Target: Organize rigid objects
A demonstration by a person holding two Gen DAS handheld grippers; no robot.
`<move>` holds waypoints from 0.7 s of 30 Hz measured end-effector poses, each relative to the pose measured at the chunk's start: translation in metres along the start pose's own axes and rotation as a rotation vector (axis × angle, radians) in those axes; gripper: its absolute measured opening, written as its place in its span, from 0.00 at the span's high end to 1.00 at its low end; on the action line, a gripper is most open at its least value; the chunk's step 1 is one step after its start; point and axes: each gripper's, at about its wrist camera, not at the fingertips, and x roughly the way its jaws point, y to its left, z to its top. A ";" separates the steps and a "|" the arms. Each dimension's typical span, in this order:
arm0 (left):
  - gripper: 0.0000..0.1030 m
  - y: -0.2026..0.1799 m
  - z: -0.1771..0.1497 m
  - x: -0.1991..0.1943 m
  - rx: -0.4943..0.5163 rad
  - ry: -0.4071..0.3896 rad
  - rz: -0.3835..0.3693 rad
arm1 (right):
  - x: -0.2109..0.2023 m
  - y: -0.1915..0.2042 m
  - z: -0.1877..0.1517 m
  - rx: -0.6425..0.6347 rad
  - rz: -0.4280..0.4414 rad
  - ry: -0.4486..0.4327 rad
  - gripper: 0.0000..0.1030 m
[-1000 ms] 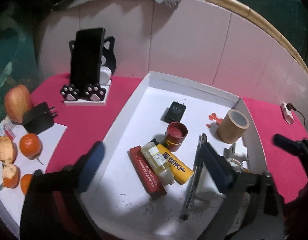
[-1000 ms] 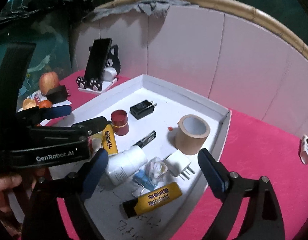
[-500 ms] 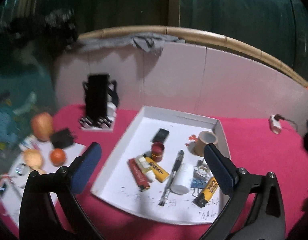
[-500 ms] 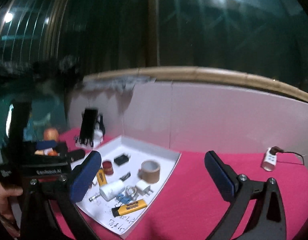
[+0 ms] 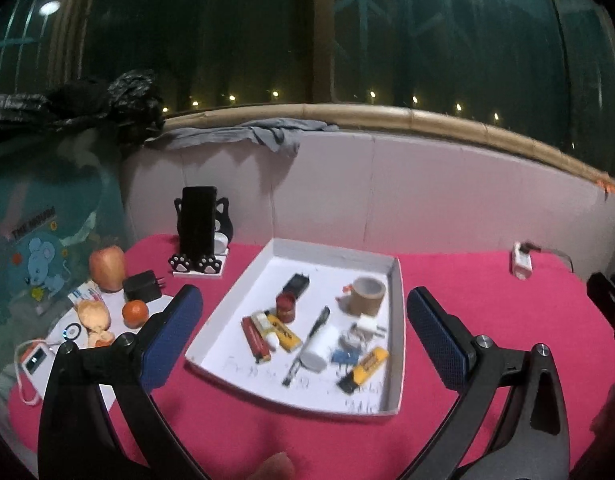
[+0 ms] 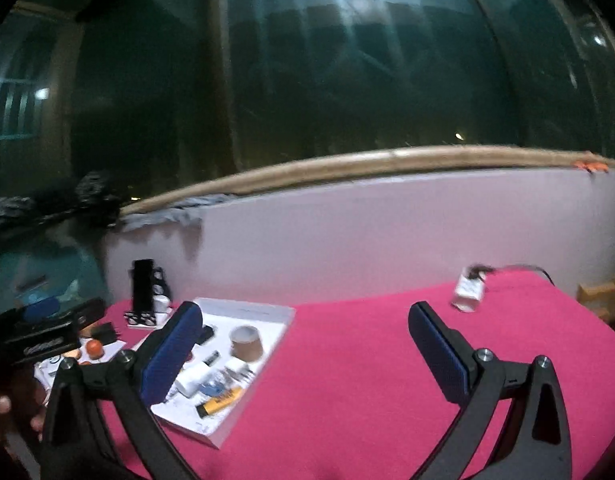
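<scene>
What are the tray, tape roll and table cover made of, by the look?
Tray: likely cardboard or foam board, matte white; thin straight walls, pen marks on the floor.
Tape roll: brown, matte, probably paper or packing tape on a card core; hollow centre shows.
Table cover: looks like felt or similar cloth, flat magenta with no shine.

pink table [image 5: 467, 300]; white tray [image 5: 399, 320]

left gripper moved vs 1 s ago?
Yes. The left gripper has pulled back and up from the white cardboard tray: the tray filled the left wrist view before, and now sits small and whole between its open fingers.
</scene>
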 end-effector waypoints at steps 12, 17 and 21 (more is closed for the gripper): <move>0.00 -0.011 -0.018 -0.025 0.029 0.062 0.040 | -0.044 -0.014 -0.002 0.056 0.019 -0.085 0.00; 0.00 -0.013 -0.022 -0.034 0.043 0.064 0.051 | -0.057 -0.012 -0.004 0.015 -0.001 -0.077 0.00; 0.00 -0.014 -0.022 -0.047 0.044 0.044 0.042 | -0.067 -0.016 -0.004 0.026 0.014 -0.071 0.00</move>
